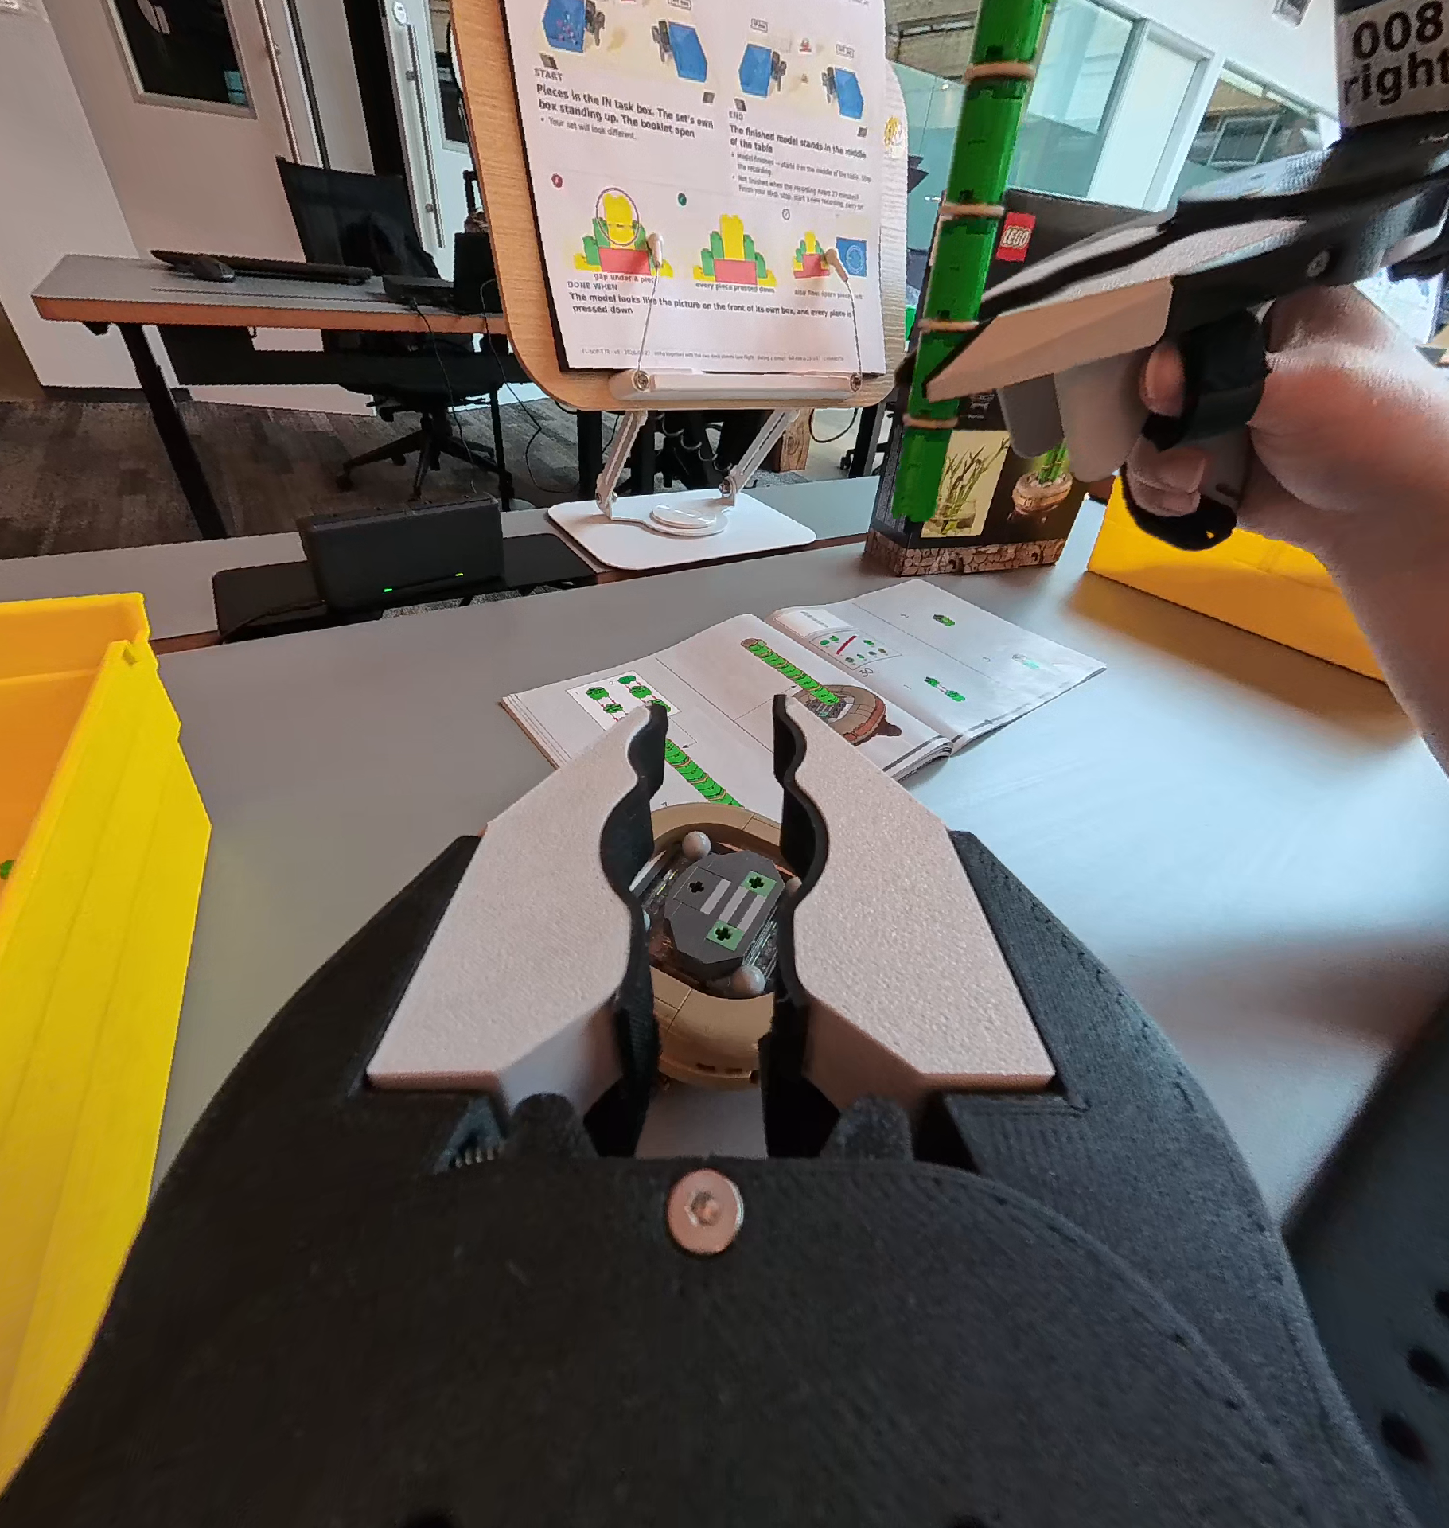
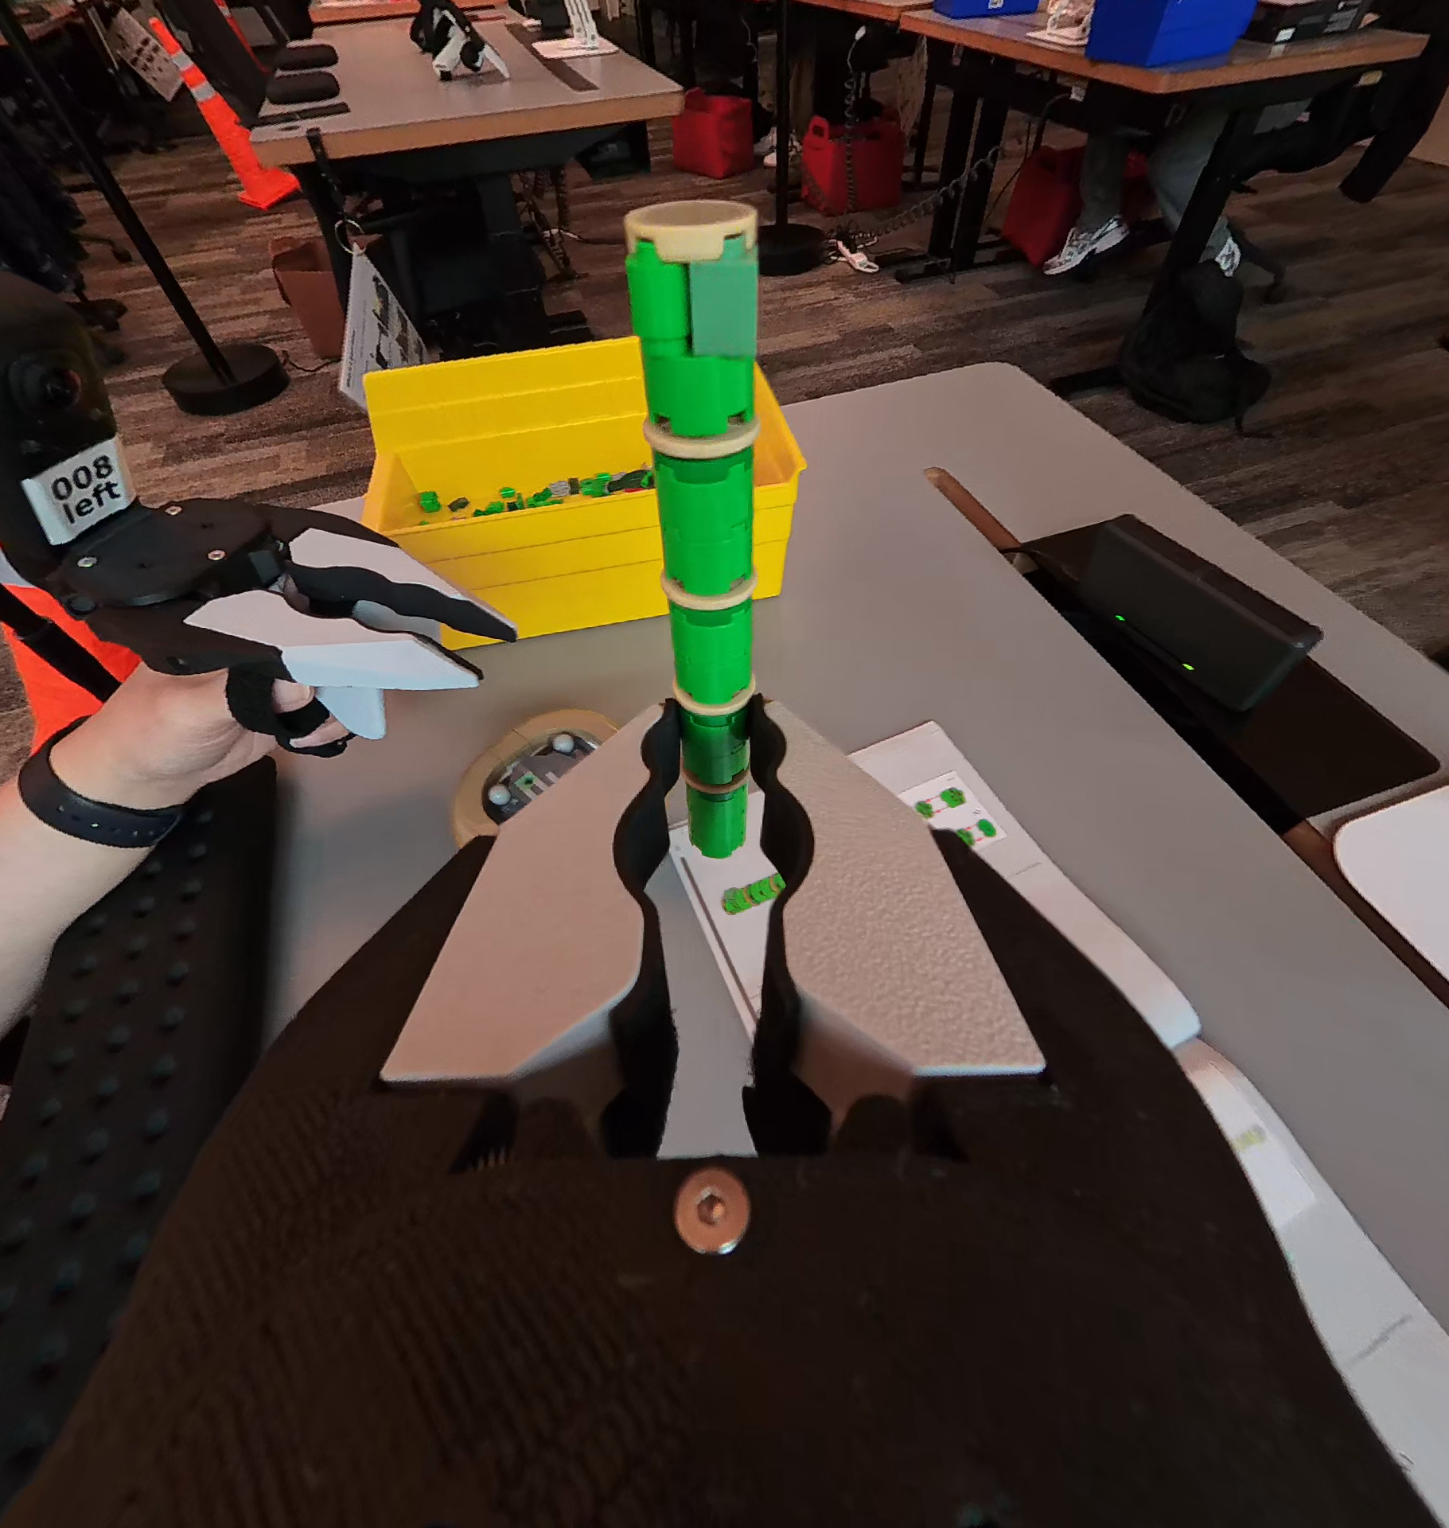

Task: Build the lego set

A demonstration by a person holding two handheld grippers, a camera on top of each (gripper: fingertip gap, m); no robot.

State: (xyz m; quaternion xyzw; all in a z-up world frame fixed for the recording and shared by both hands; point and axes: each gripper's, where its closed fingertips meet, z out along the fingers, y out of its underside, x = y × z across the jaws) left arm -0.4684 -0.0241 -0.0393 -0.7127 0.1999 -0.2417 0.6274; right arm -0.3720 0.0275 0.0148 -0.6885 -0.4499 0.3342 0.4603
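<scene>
Holding the green bamboo stalk [image 2: 704, 529] near its bottom, my right claw [image 2: 711, 728] is squeezed shut on it, mid frame. It's tall, light and snaps apart easily. My left claw [image 1: 717, 728] hangs open over the tan pot base [image 1: 708, 918] on the bench [image 1: 1200, 868].

The tall green brick stalk with tan rings [image 1: 965, 248] runs off the top edge of the left wrist view, its crown out of sight there. The round tan brick pot base [image 1: 708, 918] sits half covered between the left hand-held gripper [image 1: 717, 719] fingers, its sides hidden. In the right wrist view the open paper instruction booklet [image 2: 944, 794] disappears under the right hand-held gripper [image 2: 708, 711]. The small loose bricks in the yellow plastic bin [image 2: 555, 529] are too tiny to sort by shape. The other yellow bin [image 1: 51, 909] is cut by the left edge.
</scene>
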